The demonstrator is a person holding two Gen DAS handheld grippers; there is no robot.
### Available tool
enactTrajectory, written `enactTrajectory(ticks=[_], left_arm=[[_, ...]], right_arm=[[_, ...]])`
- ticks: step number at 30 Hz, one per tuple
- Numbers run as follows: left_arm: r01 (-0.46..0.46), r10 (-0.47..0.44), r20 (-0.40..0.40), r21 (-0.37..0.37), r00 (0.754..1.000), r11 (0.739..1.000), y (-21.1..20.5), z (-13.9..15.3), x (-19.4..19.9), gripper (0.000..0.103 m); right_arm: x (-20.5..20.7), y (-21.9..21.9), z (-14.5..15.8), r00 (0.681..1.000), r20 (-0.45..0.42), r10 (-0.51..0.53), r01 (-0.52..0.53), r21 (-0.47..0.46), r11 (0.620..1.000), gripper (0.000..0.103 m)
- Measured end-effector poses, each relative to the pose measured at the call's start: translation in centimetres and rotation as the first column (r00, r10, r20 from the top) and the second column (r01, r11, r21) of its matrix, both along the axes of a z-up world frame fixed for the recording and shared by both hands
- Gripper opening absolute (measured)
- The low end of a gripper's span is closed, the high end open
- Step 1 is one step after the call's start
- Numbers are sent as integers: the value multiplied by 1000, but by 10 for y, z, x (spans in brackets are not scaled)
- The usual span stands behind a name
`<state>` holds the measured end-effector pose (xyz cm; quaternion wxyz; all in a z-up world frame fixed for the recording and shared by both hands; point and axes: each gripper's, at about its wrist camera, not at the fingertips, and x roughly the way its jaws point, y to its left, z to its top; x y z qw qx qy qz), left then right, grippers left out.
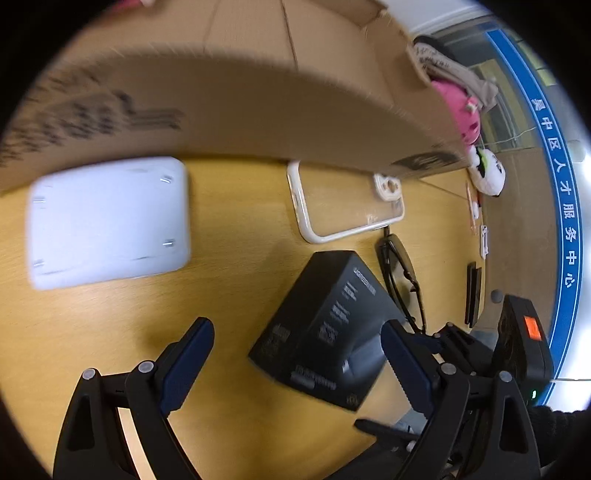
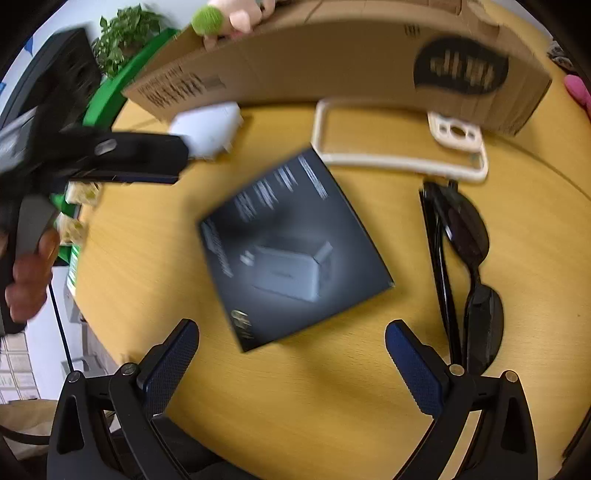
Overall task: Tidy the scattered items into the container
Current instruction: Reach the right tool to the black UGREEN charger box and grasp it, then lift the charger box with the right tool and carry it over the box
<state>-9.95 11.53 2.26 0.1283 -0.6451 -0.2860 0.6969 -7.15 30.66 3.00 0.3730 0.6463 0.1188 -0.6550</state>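
Observation:
A cardboard box (image 1: 240,107) stands at the far side of the wooden table (image 1: 229,295); it also shows in the right wrist view (image 2: 332,62). In front of it lie a white flat device (image 1: 107,221), a clear phone case (image 1: 343,203), a black product box (image 1: 325,332) and dark sunglasses (image 1: 402,280). The right wrist view shows the black box (image 2: 291,247), the phone case (image 2: 399,147), the sunglasses (image 2: 465,266) and the white device (image 2: 207,129). My left gripper (image 1: 295,362) is open and empty, the black box by its right finger. My right gripper (image 2: 291,365) is open and empty, just short of the black box.
Plush toys (image 1: 484,170) and a pink one (image 1: 461,110) lie right of the cardboard box. Small items (image 1: 472,291) lie near the table's right edge. The other gripper (image 2: 110,155) and a hand (image 2: 29,280) show at left. A potted plant (image 2: 122,33) stands beyond the table.

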Motion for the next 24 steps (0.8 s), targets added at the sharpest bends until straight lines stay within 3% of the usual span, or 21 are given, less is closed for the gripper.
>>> enactTrajectory(ticks=[4, 7, 10, 12, 15, 19, 24], left_arm=[[34, -36, 36, 38, 999, 999, 15, -19, -2, 91], [69, -69, -6, 31, 998, 997, 28, -21, 0, 90], [142, -142, 7, 1, 990, 990, 49, -24, 2, 89], [168, -168, 1, -47, 986, 985, 57, -22, 4, 80], [121, -121, -1, -5, 993, 993, 52, -19, 11, 72], [86, -86, -54, -1, 995, 996, 49, 9, 19, 72], [47, -49, -170, -13, 984, 999, 30, 74, 20, 72]], right_arm=[[-2, -2, -14, 1000, -19, -19, 18, -59, 998, 100], [-4, -7, -20, 999, -31, -34, 30, -112, 993, 101], [0, -19, -18, 995, -103, -19, 12, -67, 998, 92], [-2, -21, -17, 993, -119, -29, 25, -34, 999, 90], [0, -18, -13, 991, -130, -35, 32, -32, 999, 89], [3, -17, 14, 982, -175, -70, 63, -46, 997, 84], [12, -32, 74, 957, -286, -53, 42, -47, 998, 84]])
